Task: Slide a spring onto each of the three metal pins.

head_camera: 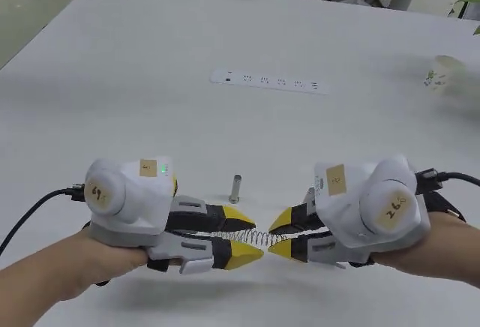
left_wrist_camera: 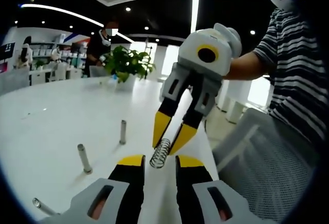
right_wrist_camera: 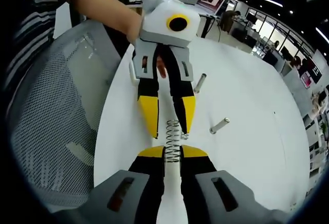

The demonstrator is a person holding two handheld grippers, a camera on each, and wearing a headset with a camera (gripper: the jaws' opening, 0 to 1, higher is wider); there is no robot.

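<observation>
A thin steel coil spring [right_wrist_camera: 173, 141] is stretched between the two claws: one end is clamped in the closed yellow tips of the right gripper [right_wrist_camera: 173, 154], while the other end is merely flanked by the parted tips of the left gripper [left_wrist_camera: 160, 161]. Beyond the spring, on the white workbench [head_camera: 225, 132], two upright pins [left_wrist_camera: 123, 131] [left_wrist_camera: 84, 158] are seen, and a third pin [left_wrist_camera: 41, 206] appears to be lying flat. The table edge [right_wrist_camera: 110, 111] is found close beside the claws, against a mesh chair [right_wrist_camera: 56, 131], and bare surface is left open as far as the power strip [head_camera: 268, 82].
</observation>
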